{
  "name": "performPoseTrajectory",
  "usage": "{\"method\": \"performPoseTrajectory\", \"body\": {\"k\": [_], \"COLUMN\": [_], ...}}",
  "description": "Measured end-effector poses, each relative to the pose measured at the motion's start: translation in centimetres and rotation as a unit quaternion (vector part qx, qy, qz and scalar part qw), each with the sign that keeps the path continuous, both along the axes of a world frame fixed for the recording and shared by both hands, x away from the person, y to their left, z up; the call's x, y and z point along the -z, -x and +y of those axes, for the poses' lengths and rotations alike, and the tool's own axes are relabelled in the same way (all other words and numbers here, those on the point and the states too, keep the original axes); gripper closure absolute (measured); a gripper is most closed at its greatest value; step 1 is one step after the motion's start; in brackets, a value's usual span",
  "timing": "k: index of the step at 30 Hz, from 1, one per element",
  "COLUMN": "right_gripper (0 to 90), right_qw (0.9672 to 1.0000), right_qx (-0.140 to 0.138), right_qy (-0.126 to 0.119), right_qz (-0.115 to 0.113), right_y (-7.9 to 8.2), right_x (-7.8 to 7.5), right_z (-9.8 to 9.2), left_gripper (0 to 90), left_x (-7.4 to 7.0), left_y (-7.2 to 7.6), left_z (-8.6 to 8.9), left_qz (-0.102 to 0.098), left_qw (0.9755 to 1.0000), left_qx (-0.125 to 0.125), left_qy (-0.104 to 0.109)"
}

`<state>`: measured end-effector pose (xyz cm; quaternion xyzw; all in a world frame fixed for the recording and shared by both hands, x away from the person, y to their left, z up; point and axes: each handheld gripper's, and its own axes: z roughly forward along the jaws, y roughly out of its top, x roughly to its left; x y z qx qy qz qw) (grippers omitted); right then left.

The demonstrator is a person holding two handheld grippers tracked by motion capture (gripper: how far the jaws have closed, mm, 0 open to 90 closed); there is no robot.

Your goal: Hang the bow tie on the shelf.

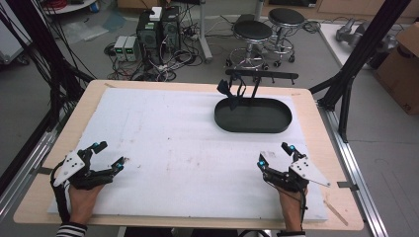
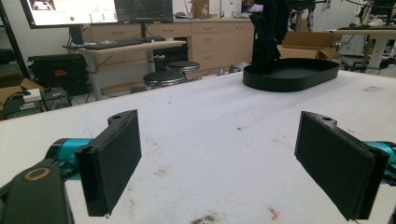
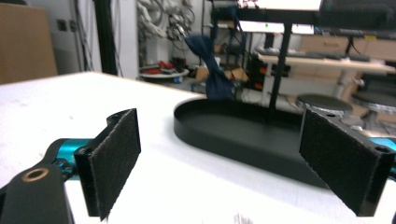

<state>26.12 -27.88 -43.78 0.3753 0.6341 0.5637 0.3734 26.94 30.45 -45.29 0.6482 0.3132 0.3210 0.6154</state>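
Two grippers sit low on the table: at about eight o'clock we have the left gripper (image 1: 108, 155), jaws spread wide and holding nothing, and at about four o'clock the right gripper (image 1: 274, 154), just as wide and just as empty. Between them we see the white mat (image 1: 168, 148), lightly stained. Up at one o'clock rests the black oval tray (image 1: 253, 115), a dark blue cloth (image 3: 212, 70) hanging from the stand (image 1: 262, 75) over it. Beyond, stools (image 1: 253, 32); the left gripper view adds a monitor (image 2: 70, 10).
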Motion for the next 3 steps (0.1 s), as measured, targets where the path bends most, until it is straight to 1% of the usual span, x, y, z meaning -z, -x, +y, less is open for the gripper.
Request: {"method": "performPoseTrajectory", "body": {"k": [1,3], "right_gripper": [12.2,12.2], "right_qw": [0.9999,0.9998], "right_qx": [0.006,0.011], "right_qy": [0.008,0.004], "right_qz": [0.006,0.014], "right_y": [-0.08,-0.22], "right_x": [0.38,1.01], "right_z": [-0.03,-0.20], "left_gripper": [15.0,14.9], "left_x": [0.01,0.01], "left_y": [0.00,-0.01], "left_z": [-0.01,0.06], "left_qz": [0.000,0.000], "left_qw": [1.0000,1.0000], "left_qx": [-0.001,0.000], "left_qy": [0.003,0.003]}}
